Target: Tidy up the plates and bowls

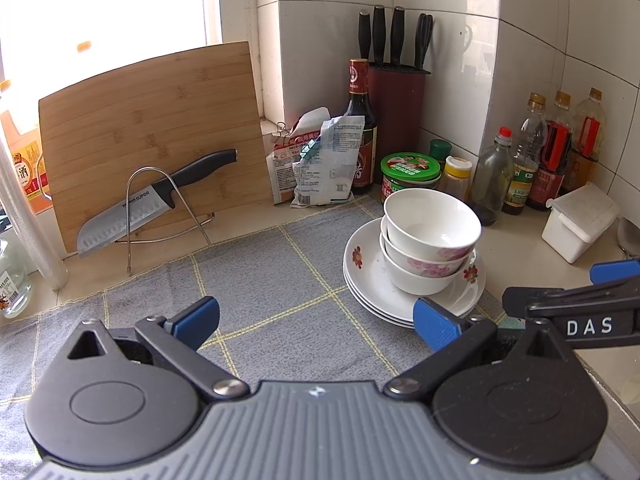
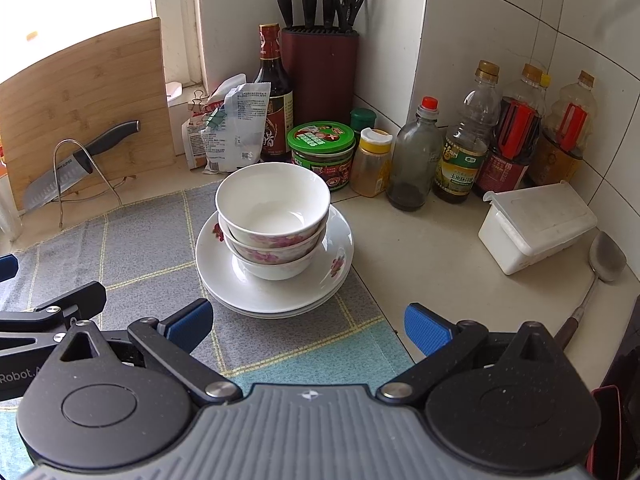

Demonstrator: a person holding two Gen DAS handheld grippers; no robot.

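Blue-padded fingers of the left gripper (image 1: 316,322) stand wide apart and empty above a grey checked cloth (image 1: 256,280); its right-hand pad lies just in front of the near rim of the stacked plates (image 1: 368,284), whether touching cannot be told. Right gripper (image 2: 308,326), likewise spread and holding nothing, hovers over the cloth's near edge, with the plates (image 2: 276,300) just ahead of the gap between its fingers and slightly toward the left pad. Three nested bowls (image 2: 274,208), white with pink flowers, sit upright on the plates; the pile rests on the far right part of the cloth, short of both sets of jaws. Behind it stand a green-lidded jar (image 2: 322,148), a dark sauce bottle (image 2: 274,92) and a red knife block (image 2: 320,72) in the tiled corner. Oil and condiment bottles line the right wall, with a white lidded box (image 2: 536,228) and a metal ladle (image 2: 600,268) nearer. At left, a knife (image 1: 156,200) rests on a wire stand against a bamboo cutting board (image 1: 152,120).
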